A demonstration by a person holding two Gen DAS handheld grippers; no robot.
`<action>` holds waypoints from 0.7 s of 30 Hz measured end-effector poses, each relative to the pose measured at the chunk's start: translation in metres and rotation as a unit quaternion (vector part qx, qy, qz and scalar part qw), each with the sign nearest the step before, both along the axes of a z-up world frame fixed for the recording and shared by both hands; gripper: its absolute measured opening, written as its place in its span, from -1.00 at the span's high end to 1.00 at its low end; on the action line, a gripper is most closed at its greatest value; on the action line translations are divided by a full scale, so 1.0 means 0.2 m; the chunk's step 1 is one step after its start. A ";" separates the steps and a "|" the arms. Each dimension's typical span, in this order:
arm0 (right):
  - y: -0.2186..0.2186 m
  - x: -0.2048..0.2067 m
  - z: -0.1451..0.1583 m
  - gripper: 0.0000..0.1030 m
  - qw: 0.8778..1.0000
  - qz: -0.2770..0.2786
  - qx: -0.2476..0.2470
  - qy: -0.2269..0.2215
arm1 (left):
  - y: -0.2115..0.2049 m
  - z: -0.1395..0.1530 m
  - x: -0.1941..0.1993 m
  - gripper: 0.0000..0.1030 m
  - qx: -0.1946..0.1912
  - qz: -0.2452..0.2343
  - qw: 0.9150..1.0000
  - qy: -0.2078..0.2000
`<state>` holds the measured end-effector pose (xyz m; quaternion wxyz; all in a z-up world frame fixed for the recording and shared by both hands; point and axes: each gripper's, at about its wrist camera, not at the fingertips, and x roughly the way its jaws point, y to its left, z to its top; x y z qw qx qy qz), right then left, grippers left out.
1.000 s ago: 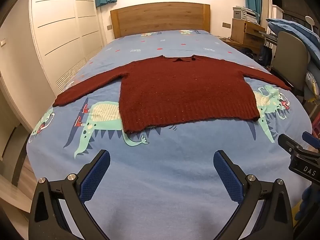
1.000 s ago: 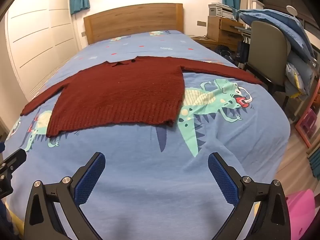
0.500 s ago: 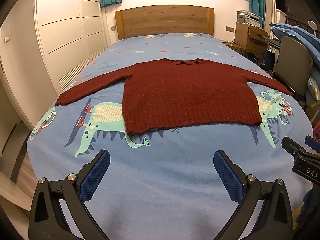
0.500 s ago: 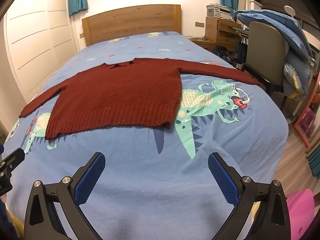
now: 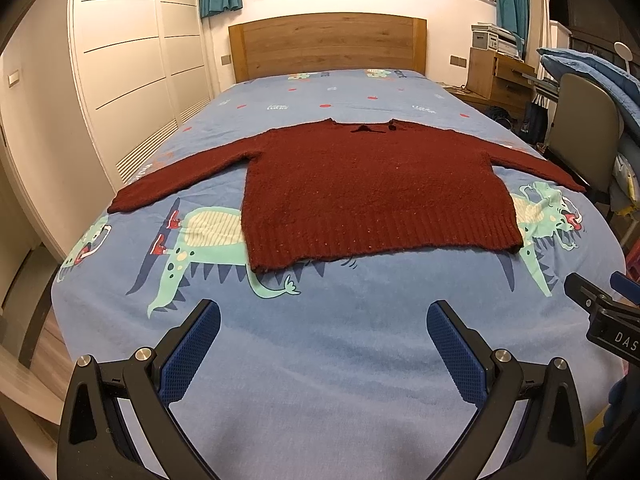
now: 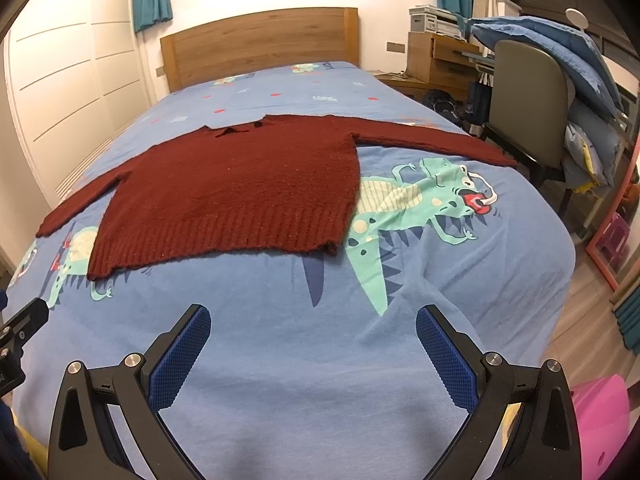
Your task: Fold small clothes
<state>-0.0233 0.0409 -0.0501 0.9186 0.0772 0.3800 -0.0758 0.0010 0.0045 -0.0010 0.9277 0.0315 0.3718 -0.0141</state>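
A red sweater [image 5: 372,192] lies flat mid-bed [image 5: 320,360], sleeves out toward both side edges, hem facing the foot. Left gripper [image 5: 323,344] and right gripper [image 6: 313,344] hover spread wide, holding nothing, near the foot edge.

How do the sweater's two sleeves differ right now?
The left sleeve angles down toward the near bed edge; the right sleeve lies nearer straight out sideways. The left sleeve's cuff ends beside the wardrobe side, the right's beside the chair. Both lie flat, unfolded, on the sweater.
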 end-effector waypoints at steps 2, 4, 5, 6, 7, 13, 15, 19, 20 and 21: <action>0.00 0.00 0.00 -1.00 1.000 -0.001 0.001 0.000 | 0.00 0.00 0.00 -0.98 0.000 -0.001 1.000 0.002; -0.01 0.00 0.00 -1.00 1.000 -0.002 0.002 -0.001 | -0.01 -0.01 0.01 -0.98 -0.001 -0.003 1.000 0.003; -0.01 0.00 0.00 -1.00 1.000 -0.001 0.001 -0.001 | -0.01 -0.01 0.01 -0.98 -0.001 -0.003 1.000 0.003; -0.01 0.00 0.00 -1.00 1.000 -0.001 0.001 0.000 | -0.01 -0.01 0.01 -0.98 -0.001 -0.003 1.000 0.003; -0.01 0.00 0.00 -1.00 1.000 -0.001 0.001 0.000 | -0.01 -0.01 0.01 -0.98 -0.001 -0.003 1.000 0.003; 0.00 0.00 0.00 -1.00 1.000 -0.001 0.001 0.000 | -0.01 -0.01 0.02 -0.98 0.001 -0.004 1.000 0.003; 0.00 0.01 0.00 -1.00 1.000 -0.002 0.002 0.001 | -0.01 -0.01 0.02 -0.98 0.001 -0.004 1.000 0.004; -0.02 0.02 0.00 -1.00 1.000 -0.004 0.010 0.003 | 0.00 -0.02 0.02 -0.98 0.001 -0.004 1.000 0.004; -0.02 0.02 0.00 -1.00 1.000 -0.004 0.011 0.003 | 0.00 -0.02 0.03 -0.98 0.000 -0.003 1.000 0.005; -0.02 0.02 0.00 -1.00 1.000 -0.005 0.011 0.003 | 0.00 -0.02 0.03 -0.98 0.000 -0.003 1.000 0.006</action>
